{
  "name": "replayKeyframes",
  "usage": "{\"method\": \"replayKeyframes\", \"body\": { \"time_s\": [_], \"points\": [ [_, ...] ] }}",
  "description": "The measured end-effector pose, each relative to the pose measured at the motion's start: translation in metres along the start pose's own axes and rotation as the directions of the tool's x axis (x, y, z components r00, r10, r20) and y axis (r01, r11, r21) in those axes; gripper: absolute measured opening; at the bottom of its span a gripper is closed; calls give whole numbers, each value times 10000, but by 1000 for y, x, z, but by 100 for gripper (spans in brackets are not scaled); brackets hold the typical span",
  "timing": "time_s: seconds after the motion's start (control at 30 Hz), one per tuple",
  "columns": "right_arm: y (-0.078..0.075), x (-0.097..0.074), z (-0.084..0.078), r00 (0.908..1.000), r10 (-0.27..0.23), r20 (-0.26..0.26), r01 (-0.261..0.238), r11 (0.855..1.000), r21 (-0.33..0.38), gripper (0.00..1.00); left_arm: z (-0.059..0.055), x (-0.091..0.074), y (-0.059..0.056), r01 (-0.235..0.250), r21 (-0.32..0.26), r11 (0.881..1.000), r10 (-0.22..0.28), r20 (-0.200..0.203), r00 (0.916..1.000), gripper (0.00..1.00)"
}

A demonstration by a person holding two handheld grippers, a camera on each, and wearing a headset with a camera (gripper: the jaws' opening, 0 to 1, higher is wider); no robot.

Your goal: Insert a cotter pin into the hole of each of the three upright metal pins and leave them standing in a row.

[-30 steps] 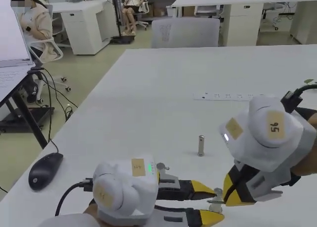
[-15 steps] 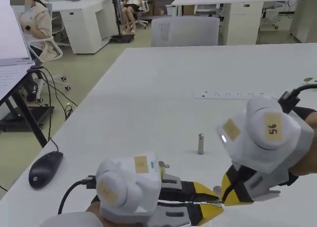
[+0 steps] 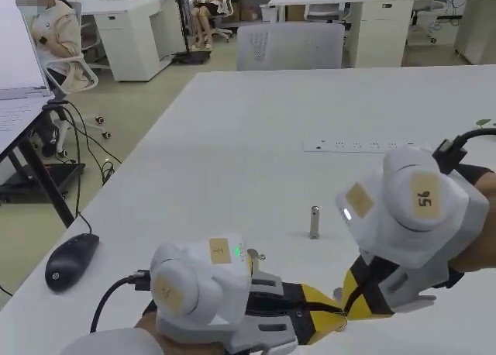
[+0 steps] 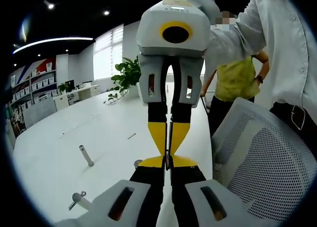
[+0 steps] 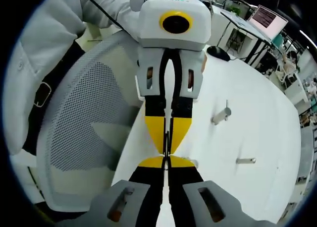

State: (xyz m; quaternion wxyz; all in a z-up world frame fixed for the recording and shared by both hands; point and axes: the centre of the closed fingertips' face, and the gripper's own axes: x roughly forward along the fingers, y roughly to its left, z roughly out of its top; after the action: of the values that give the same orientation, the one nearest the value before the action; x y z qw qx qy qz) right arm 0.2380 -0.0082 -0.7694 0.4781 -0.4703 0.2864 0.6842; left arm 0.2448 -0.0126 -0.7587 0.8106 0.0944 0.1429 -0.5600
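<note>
My left gripper [image 3: 333, 324] and right gripper [image 3: 349, 302] meet tip to tip near the table's front edge, both shut. In the left gripper view a thin dark sliver shows between the left gripper's [image 4: 167, 163] touching jaws, opposite the right gripper [image 4: 168, 153]; what it is I cannot tell. A small grey metal pin [image 3: 339, 296] stands right beside the tips, mostly hidden, with its round end [image 4: 137, 163] just to one side. A bare upright pin [image 3: 314, 222] stands farther back. A third pin with a cotter pin through it [image 3: 252, 256] stands behind the left gripper body.
A loose cotter pin [image 4: 131, 136] lies farther out on the white table. A white power strip [image 3: 356, 146] lies across the far middle and a black mouse [image 3: 71, 263] sits at the left edge. A mesh chair [image 5: 84, 123] stands behind me.
The left gripper's jaws, open on either side of the near pin a second ago, have closed. The right gripper has stayed at the pin, tips against the left's.
</note>
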Motion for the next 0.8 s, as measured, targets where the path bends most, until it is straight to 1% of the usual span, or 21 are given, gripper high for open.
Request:
{"method": "replayKeyframes", "body": {
  "time_s": [0.1, 0.3, 0.37, 0.43, 0.53, 0.63, 0.7, 0.73, 0.8],
  "points": [
    [0, 0, 0, 10000, 2, -1, -2, 10000, -58, 2, 0, 0, 1, 5, 50, 10000, -5, 3, 10000, 1],
    [0, 0, 1, 9999, -2, 155, 4, 10000, -90, 3, -1, -1, 1, 60, -178, 9998, -60, 19, 10000, 1],
    [0, 1, 1, 9999, -18, 158, 22, 9996, -266, 4, -1, -1, 1, 44, -173, 9998, -44, -5, 10000, 0],
    [0, 1, 0, 9999, 5, 146, -1, 9996, -273, 6, -1, -1, 1, 37, -238, 9997, -37, -9, 10000, 0],
    [0, 0, -1, 9998, -13, 173, 16, 9998, -180, 12, -3, -3, 3, -14, -211, 9998, 13, -50, 10000, 0],
    [0, -2, -6, 9998, -4, 209, 5, 10000, -47, 12, -3, -4, 3, 12, -91, 10000, -13, -91, 10000, 0],
    [0, -5, -10, 9996, 39, 295, -45, 9997, 219, 12, -4, -6, 3, 38, -30, 10000, -38, -94, 9999, 0],
    [1, -6, -11, 9990, 159, 411, -178, 9988, 455, 12, -4, -6, 3, 50, 32, 10000, -50, -105, 9999, 0],
    [-1, -7, -12, 9984, 168, 535, -202, 9977, 644, 12, -3, -7, 2, 124, 123, 9998, -122, -93, 9999, 0]
  ]
}}
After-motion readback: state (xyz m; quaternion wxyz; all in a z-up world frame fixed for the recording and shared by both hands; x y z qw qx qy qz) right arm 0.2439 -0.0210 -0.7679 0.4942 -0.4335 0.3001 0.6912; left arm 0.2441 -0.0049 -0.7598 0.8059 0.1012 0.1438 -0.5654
